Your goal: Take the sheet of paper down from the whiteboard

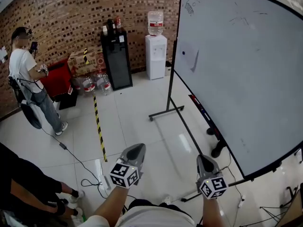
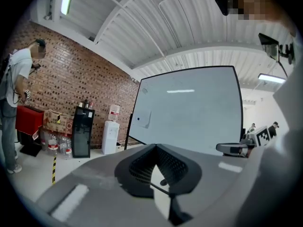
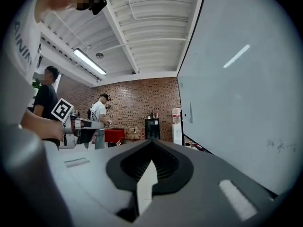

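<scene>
Brick wall and pale floor tiles back the tall whiteboard standing to our right. Our left gripper and right gripper both have their fingers pressed together on nothing. Well ahead, the sheet of paper hangs near the board's upper left edge under a dark magnet. We judge it light, limp and easily torn, best pinched at a loose lower corner. We cannot read the faint marker scribbles.

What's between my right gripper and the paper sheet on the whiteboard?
In the head view, only glossy white floor and the whiteboard's black metal stand separate the right gripper from the white paper sheet.
</scene>
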Tool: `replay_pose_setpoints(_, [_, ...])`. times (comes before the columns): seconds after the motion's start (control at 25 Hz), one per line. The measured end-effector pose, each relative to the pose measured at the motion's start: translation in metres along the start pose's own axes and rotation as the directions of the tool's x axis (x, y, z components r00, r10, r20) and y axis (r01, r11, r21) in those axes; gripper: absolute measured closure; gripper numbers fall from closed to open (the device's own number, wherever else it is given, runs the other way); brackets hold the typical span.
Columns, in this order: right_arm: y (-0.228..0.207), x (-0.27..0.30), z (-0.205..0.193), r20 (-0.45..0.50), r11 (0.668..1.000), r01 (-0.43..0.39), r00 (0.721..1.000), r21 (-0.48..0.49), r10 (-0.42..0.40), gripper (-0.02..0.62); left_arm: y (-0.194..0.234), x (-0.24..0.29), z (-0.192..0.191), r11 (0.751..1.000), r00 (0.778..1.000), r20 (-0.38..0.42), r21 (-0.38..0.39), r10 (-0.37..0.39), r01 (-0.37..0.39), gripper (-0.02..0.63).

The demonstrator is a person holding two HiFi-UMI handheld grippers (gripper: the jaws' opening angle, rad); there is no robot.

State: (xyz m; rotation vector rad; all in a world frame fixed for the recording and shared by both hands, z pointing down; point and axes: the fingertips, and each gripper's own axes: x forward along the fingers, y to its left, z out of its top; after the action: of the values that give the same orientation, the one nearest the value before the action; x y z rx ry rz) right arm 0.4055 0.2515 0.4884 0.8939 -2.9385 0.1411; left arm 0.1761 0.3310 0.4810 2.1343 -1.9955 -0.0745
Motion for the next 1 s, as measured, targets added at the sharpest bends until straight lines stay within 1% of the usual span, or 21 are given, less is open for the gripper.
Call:
replay_pose_setpoints(0.08, [-0.015, 0.017, 0.004, 0.003, 1.0, -0.018, 1.0, -0.002, 0.018, 0.589, 0.005, 0.016, 0.003, 1.0, 1.0, -0.001, -0.001, 0.024, -0.024, 0.604])
replay_pose_setpoints(0.16, [-0.025, 0.033, 0.008, 0.01, 0.999, -0.037, 0.999, 0.017, 0.037, 0.589, 0.012, 0.029, 0.006, 0.999, 0.999, -0.009, -0.004, 0.049, -0.049, 0.604])
replay_pose_setpoints(0.24, [-0.036, 0.049, 0.011, 0.016, 0.998, -0.049, 0.999, 0.028, 0.049, 0.589, 0.015, 0.045, 0.011, 0.998, 0.998, -0.012, 0.0, 0.059, -0.059, 0.604])
replay_pose_setpoints(0.36, [-0.059, 0.075, 0.015, 0.024, 0.999, -0.024, 0.999, 0.021, 0.023, 0.589, 0.023, 0.072, 0.017, 0.998, 0.998, -0.012, 0.008, 0.057, -0.057, 0.604])
replay_pose_setpoints(0.56, [-0.072, 0.122, 0.018, 0.022, 1.0, -0.02, 1.0, -0.004, 0.02, 0.589, 0.057, 0.102, 0.019, 0.998, 0.998, -0.001, -0.005, 0.066, -0.066, 0.604])
replay_pose_setpoints(0.68, [-0.084, 0.166, 0.026, 0.024, 1.0, -0.009, 1.0, -0.016, 0.009, 0.589, 0.087, 0.131, 0.028, 0.998, 0.998, 0.005, -0.004, 0.061, -0.061, 0.604])
replay_pose_setpoints(0.84, [-0.094, 0.24, 0.047, 0.054, 0.999, 0.015, 0.998, -0.044, -0.012, 0.589, 0.142, 0.176, 0.051, 0.999, 0.999, 0.028, 0.007, 0.045, -0.045, 0.604])
replay_pose_setpoints(0.92, [-0.094, 0.279, 0.06, 0.059, 0.998, 0.026, 0.998, -0.051, -0.023, 0.589, 0.174, 0.196, 0.066, 1.0, 0.999, 0.033, 0.007, 0.028, -0.029, 0.604])
replay_pose_setpoints(1.0, [-0.092, 0.313, 0.073, 0.066, 0.998, 0.049, 0.997, -0.05, -0.046, 0.589, 0.204, 0.213, 0.08, 1.0, 1.0, 0.022, 0.009, 0.001, -0.002, 0.604])
